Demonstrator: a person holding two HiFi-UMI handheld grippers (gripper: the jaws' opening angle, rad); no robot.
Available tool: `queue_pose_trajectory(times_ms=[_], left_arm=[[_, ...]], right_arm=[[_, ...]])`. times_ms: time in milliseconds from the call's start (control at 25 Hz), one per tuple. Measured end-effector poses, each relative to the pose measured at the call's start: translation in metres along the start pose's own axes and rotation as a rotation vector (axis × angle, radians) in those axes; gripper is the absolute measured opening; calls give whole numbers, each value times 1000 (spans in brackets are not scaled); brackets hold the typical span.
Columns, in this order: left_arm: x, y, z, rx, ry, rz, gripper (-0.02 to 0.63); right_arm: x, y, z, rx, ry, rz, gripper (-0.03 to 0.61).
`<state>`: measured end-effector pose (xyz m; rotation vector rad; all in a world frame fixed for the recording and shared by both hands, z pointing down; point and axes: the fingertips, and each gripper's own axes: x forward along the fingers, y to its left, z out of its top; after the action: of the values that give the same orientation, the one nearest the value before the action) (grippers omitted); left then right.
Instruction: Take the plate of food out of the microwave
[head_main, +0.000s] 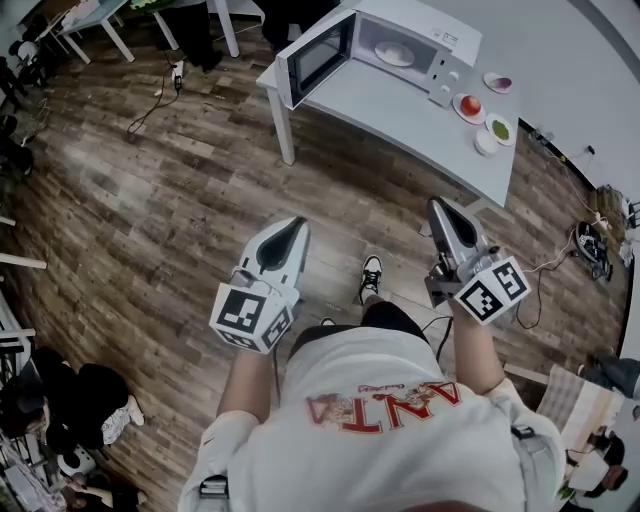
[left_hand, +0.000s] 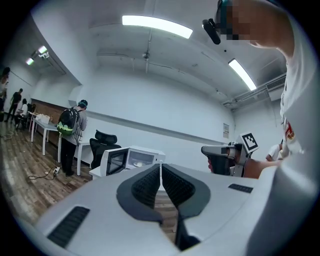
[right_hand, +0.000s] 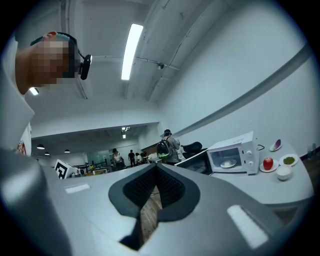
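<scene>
A white microwave (head_main: 405, 45) stands on a white table (head_main: 400, 108) at the far side of the room, its door (head_main: 320, 56) swung open to the left. Inside lies a white plate of food (head_main: 394, 53). The microwave (left_hand: 134, 159) also shows small in the left gripper view, and the plate of food (right_hand: 228, 163) in the right gripper view. My left gripper (head_main: 297, 223) and right gripper (head_main: 437, 204) are held level in front of my body, well short of the table. Both have their jaws shut with nothing between them.
Right of the microwave on the table sit a plate with a red fruit (head_main: 469, 106), a plate of green food (head_main: 500, 129), a small white bowl (head_main: 485, 142) and a purple-spotted dish (head_main: 497, 82). Cables (head_main: 160, 95) trail on the wooden floor. A person with a backpack (left_hand: 70, 135) stands beyond.
</scene>
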<state>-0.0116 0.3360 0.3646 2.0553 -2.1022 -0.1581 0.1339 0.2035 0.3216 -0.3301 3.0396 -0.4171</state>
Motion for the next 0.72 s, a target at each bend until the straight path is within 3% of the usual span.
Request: queue_pose_trajectory(times_ms=[400, 720], left_arm=[[51, 39, 17, 9, -7, 49, 18], [146, 58, 40, 23, 7, 77, 18]], right_arm=[[70, -50, 8, 34, 12, 63, 2], [128, -139, 33, 75, 8, 83, 2]])
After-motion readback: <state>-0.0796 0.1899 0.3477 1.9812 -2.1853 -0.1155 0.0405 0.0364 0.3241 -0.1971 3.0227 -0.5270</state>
